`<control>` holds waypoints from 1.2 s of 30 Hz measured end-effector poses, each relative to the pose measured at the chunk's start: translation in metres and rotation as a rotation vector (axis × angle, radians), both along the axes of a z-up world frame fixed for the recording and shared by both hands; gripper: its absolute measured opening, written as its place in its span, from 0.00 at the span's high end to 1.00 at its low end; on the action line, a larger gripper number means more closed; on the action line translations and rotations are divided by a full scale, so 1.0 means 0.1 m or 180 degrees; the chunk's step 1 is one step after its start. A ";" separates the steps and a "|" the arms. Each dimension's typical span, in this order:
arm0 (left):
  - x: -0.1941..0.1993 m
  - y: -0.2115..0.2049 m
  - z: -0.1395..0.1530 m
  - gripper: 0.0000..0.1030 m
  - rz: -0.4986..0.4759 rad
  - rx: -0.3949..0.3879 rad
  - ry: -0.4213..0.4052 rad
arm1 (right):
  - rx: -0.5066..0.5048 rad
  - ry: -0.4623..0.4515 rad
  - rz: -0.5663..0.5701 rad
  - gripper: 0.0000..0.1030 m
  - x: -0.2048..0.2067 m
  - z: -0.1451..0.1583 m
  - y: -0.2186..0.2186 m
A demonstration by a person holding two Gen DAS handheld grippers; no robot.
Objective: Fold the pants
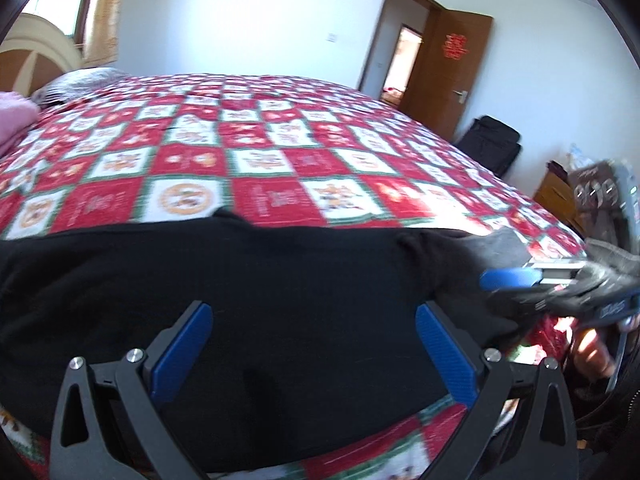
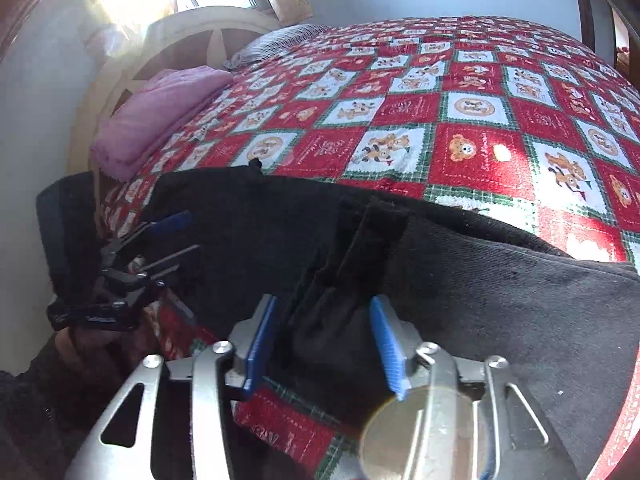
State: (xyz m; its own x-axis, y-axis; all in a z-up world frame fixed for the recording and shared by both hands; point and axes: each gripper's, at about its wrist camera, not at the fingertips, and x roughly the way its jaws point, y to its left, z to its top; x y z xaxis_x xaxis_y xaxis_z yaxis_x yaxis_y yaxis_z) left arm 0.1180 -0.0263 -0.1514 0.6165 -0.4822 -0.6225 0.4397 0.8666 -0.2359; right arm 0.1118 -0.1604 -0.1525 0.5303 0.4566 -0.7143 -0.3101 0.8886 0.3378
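Observation:
Black pants (image 1: 256,300) lie flat along the near edge of the bed; they also show in the right wrist view (image 2: 460,280). My left gripper (image 1: 314,312) is open just above the cloth, its blue pads wide apart. My right gripper (image 2: 322,308) is open, its blue pads either side of a raised fold of the pants with a belt loop (image 2: 376,240). The right gripper also shows at the right of the left wrist view (image 1: 516,280). The left gripper shows at the left of the right wrist view (image 2: 172,232).
The bed has a red, white and green checked cover (image 1: 280,152). A folded pink blanket (image 2: 160,116) and a grey pillow (image 2: 276,42) lie by the headboard (image 2: 188,36). An open brown door (image 1: 444,68) and a black bag (image 1: 492,144) stand beyond the bed.

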 end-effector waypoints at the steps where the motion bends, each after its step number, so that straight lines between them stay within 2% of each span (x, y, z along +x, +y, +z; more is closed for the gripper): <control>1: 0.01 -0.05 0.01 0.00 -0.0033 -0.0004 0.0010 | -0.0029 -0.0061 -0.0029 0.48 -0.07 0.05 -0.08; 4: 0.06 -0.25 0.03 0.00 -0.0184 -0.0114 0.0093 | -0.0037 -0.0200 -0.0264 0.48 -0.25 0.16 -0.45; 7: 0.16 -0.50 -0.01 0.02 -0.0332 -0.0181 0.0222 | 0.0071 -0.0265 -0.0716 0.48 -0.35 0.16 -0.92; 9: 0.21 -0.64 -0.05 0.11 -0.0453 -0.0159 0.0298 | 0.0226 -0.0256 -0.1113 0.48 -0.39 0.10 -1.25; 11: 0.25 -0.77 -0.10 0.15 -0.0513 -0.0149 0.0431 | 0.0434 -0.0196 -0.1382 0.48 -0.41 0.01 -1.50; 13: 0.27 -0.87 -0.13 0.17 -0.0534 -0.0156 0.0513 | 0.0588 -0.0138 -0.1555 0.48 -0.38 -0.06 -1.67; 16: 0.23 -0.96 -0.12 0.23 -0.0542 -0.0075 0.0477 | 0.0588 -0.0169 -0.1605 0.48 -0.36 -0.09 -1.70; 19: 0.22 -1.03 -0.12 0.44 -0.0495 0.0127 0.0410 | 0.0580 -0.0159 -0.1523 0.48 -0.33 -0.11 -1.60; 20: 0.21 -1.03 -0.11 0.66 -0.0518 0.0154 0.0398 | 0.0573 -0.0163 -0.1508 0.48 -0.34 -0.11 -1.58; 21: 0.21 -1.04 -0.11 0.80 -0.0539 0.0175 0.0405 | 0.0554 -0.0167 -0.1508 0.48 -0.35 -0.12 -1.56; 22: 0.21 -1.03 -0.09 0.80 -0.0535 0.0173 0.0420 | 0.0544 -0.0173 -0.1515 0.48 -0.35 -0.12 -1.55; 23: 0.20 -1.00 -0.06 0.87 -0.0532 0.0131 0.0401 | 0.0544 -0.0189 -0.1529 0.48 -0.36 -0.11 -1.55; 30: 0.15 -0.75 0.21 0.89 -0.0439 -0.0020 0.0244 | 0.0564 -0.0475 -0.1677 0.48 -0.50 0.05 -1.64; 33: 0.20 -0.66 0.16 0.89 -0.0333 0.0010 0.0280 | 0.0526 -0.0579 -0.1547 0.48 -0.51 0.09 -1.53; 36: 0.22 -0.61 0.04 0.89 -0.0234 0.0063 0.0353 | 0.0445 -0.0638 -0.1258 0.48 -0.51 0.12 -1.32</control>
State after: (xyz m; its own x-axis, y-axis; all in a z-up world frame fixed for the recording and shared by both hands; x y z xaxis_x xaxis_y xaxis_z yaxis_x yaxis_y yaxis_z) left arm 0.1400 -0.0875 -0.1470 0.5069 -0.5104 -0.6946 0.4744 0.8380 -0.2696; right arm 0.0605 -0.2927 -0.1406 0.8044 0.2763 -0.5259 -0.0282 0.9020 0.4309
